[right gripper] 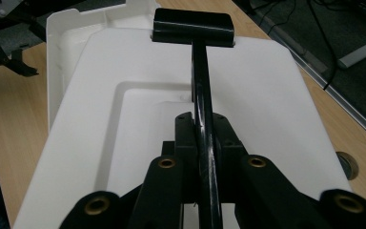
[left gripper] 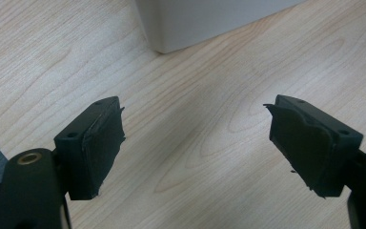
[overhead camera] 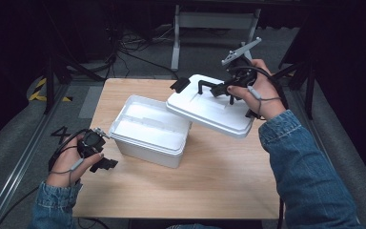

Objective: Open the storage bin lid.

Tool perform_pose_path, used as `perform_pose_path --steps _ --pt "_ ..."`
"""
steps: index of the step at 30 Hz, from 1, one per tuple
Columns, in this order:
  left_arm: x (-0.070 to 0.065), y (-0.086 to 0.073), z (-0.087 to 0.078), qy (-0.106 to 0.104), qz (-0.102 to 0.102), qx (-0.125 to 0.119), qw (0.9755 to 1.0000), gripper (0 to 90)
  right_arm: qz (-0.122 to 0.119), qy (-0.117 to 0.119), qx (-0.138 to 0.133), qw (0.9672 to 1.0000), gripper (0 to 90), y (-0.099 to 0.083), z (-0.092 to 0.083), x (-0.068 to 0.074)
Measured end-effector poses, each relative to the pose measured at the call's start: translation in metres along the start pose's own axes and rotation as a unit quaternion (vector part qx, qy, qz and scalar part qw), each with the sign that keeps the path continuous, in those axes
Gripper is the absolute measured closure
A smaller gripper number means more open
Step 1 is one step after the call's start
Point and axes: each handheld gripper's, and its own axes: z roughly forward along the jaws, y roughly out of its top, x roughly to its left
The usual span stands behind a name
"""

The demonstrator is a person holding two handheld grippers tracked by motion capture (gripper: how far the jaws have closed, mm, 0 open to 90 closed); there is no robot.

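Note:
An open white plastic box (overhead camera: 147,131) stands on the wooden table (overhead camera: 209,181), its corner (left gripper: 171,24) just ahead of my left gripper. Its white lid (overhead camera: 212,110) hangs tilted above the table to the box's right, with one edge over the box. My right gripper (overhead camera: 226,89) is shut on the lid's black handle (right gripper: 201,81), which runs between the two pads. In the right gripper view the lid (right gripper: 248,95) spreads under the jaws. My left gripper (overhead camera: 106,163) rests open at the box's left, with bare table between its pads (left gripper: 95,143).
A grey metal stand (overhead camera: 214,21) and loose cables (overhead camera: 133,47) lie on the floor beyond the table's far edge. Metal rails (overhead camera: 24,152) run along both sides. A round hole (right gripper: 347,164) sits in the tabletop near the right edge.

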Motion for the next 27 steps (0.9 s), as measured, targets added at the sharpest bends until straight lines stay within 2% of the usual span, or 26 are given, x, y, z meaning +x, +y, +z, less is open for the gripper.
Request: perform_pose_path --steps 12,14,19,23,24,27 --pt "-0.001 0.0 0.001 0.001 -0.002 0.004 1.0 19.8 0.046 -0.034 0.003 0.9984 84.4 -0.034 -0.018 -0.034" --pt "0.0 0.0 0.001 0.001 -0.002 0.004 1.0 19.7 0.046 -0.036 0.003 0.9983 84.4 -0.036 -0.019 -0.037" --pt "0.0 0.001 0.002 0.001 0.0 0.004 1.0 19.7 0.041 -0.065 0.013 0.997 84.4 -0.049 -0.021 -0.051" --pt "0.001 0.0 0.002 0.002 0.0 0.005 1.0 19.7 0.05 -0.066 0.01 0.9965 84.4 -0.058 -0.019 -0.061" --pt "0.001 0.0 0.001 0.002 0.0 0.005 1.0 19.7 0.058 -0.065 0.013 0.9961 84.4 -0.061 -0.018 -0.065" --pt "0.002 0.0 0.001 0.002 0.001 0.005 1.0 19.7 0.061 -0.068 0.024 0.9955 84.4 -0.068 -0.012 -0.072"
